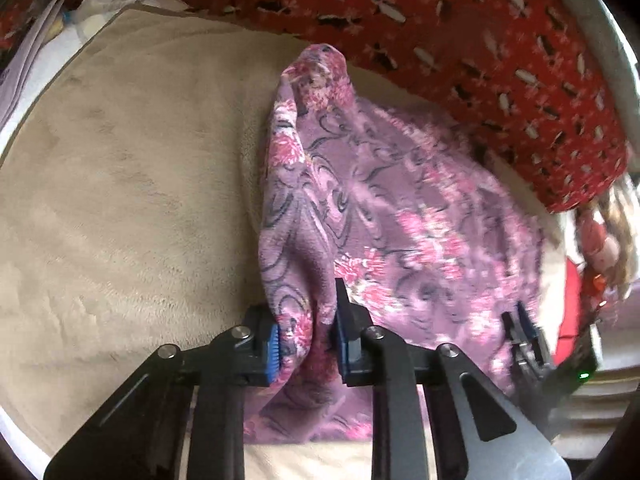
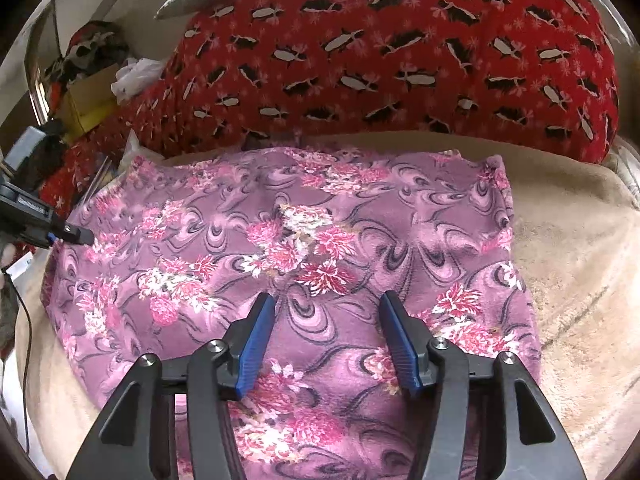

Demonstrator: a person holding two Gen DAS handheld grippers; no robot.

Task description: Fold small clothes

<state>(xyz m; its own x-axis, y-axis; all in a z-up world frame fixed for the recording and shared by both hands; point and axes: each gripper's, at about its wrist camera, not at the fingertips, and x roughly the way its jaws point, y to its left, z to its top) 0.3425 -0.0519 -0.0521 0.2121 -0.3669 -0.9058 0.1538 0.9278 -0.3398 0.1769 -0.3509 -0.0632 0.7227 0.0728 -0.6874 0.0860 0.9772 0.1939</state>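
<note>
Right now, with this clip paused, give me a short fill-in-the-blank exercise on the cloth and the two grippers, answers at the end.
1. The left gripper is shut on a bunched edge of the purple floral ____.
2. The right gripper hangs over the cloth with its jaws ____.
3. The purple floral cloth lies on a ____ blanket.
4. Behind the cloth lies a ____ fabric printed with black and white shapes.

Missing words: cloth; open; beige; red
</note>
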